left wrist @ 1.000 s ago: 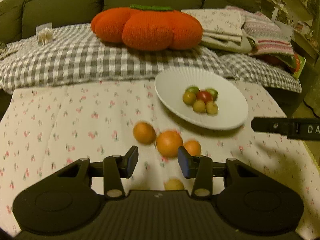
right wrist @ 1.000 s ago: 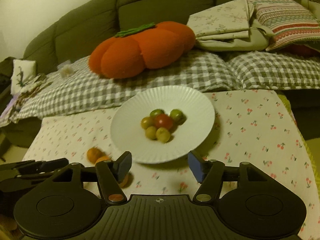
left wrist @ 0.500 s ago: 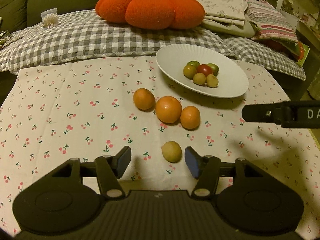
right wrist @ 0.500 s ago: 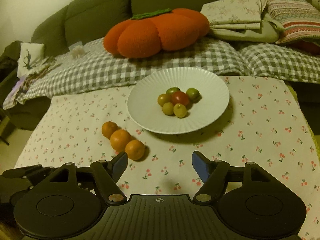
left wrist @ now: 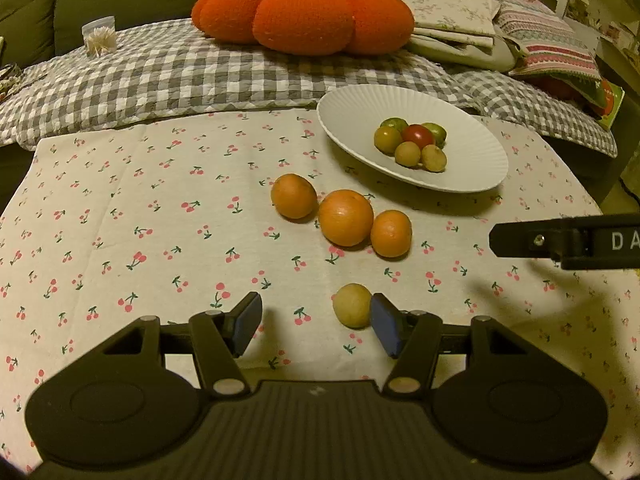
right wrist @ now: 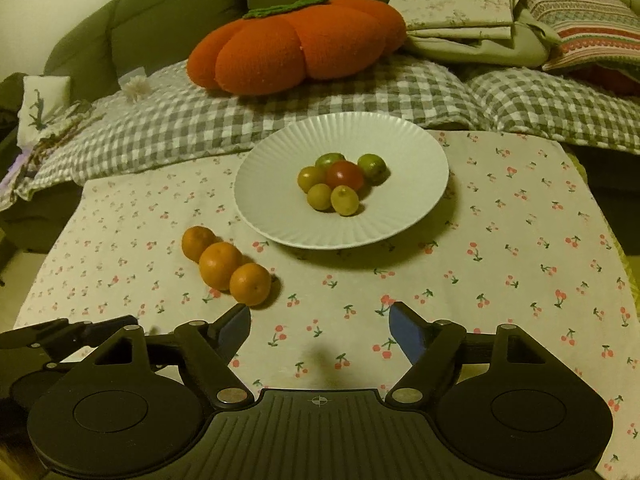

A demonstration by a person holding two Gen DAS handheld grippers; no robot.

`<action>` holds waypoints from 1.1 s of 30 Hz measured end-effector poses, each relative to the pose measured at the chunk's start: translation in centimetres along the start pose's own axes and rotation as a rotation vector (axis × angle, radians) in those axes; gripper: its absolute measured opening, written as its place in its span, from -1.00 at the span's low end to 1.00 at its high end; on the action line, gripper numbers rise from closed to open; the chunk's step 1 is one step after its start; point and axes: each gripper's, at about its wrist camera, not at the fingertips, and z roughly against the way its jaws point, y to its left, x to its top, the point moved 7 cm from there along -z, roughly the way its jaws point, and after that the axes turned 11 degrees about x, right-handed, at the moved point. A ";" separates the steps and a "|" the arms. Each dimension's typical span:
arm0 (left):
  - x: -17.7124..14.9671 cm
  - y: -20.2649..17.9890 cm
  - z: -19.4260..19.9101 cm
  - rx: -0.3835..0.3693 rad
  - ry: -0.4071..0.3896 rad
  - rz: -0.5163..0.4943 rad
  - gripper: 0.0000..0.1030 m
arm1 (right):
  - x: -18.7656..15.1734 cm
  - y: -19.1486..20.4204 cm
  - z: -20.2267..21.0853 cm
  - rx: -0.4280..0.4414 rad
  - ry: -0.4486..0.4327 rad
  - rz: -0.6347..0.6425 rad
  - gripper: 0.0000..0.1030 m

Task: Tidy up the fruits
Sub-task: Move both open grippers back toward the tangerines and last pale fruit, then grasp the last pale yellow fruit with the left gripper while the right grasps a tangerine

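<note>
Sorting by kind seems to be your plan: the white plate (right wrist: 420, 200) at the far side of the cherry-print counter (left wrist: 120, 208) already carries a tight cluster of small green, yellow and red fruits (right wrist: 340, 182), while three oranges (left wrist: 345, 218) lie in a touching row on the cloth just in front of it, off the plate. One pale yellow fruit (left wrist: 352, 305) lies alone nearer you, well apart from the plate, and by colour and size it looks as if it belongs with the plate's cluster.

Your left gripper (left wrist: 316, 322) stands spread, its jaws having widened within the last second and then held, with that yellow fruit just inside the blue pad on the picture's right; whether the pad touches it you cannot tell, and the other pad is clearly apart, so nothing is pinched. Your right gripper (right wrist: 320, 326) is spread wider, its jaws having just been opening, with only bare cloth between them.

From the right wrist view the lone yellow fruit is out of sight, probably hidden behind the left gripper body at the lower left. In the left wrist view only one dark finger of the right gripper shows, cut off at the edge. What kind the small fruits are is hard to judge in the dim yellow light; the far orange is partly covered by its neighbour in the right wrist view.
</note>
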 end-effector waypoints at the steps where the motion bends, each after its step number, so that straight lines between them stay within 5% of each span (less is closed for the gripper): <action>1: 0.0 -0.1 -0.1 -0.001 -0.002 -0.004 0.12 | 0.0 0.0 0.0 -0.001 0.002 0.001 0.51; 16: -0.4 -2.5 -0.8 -0.091 -0.044 -0.047 -0.53 | 0.1 -0.4 -0.2 -0.011 0.001 0.001 0.51; 21: -0.6 -2.9 -0.6 -0.081 -0.060 -0.078 -0.55 | 0.2 -0.3 -0.1 -0.008 -0.003 0.008 0.51; 33: 0.0 0.3 -0.1 -0.025 0.005 0.019 -0.55 | 0.0 -0.3 -1.0 -0.014 0.011 0.028 0.51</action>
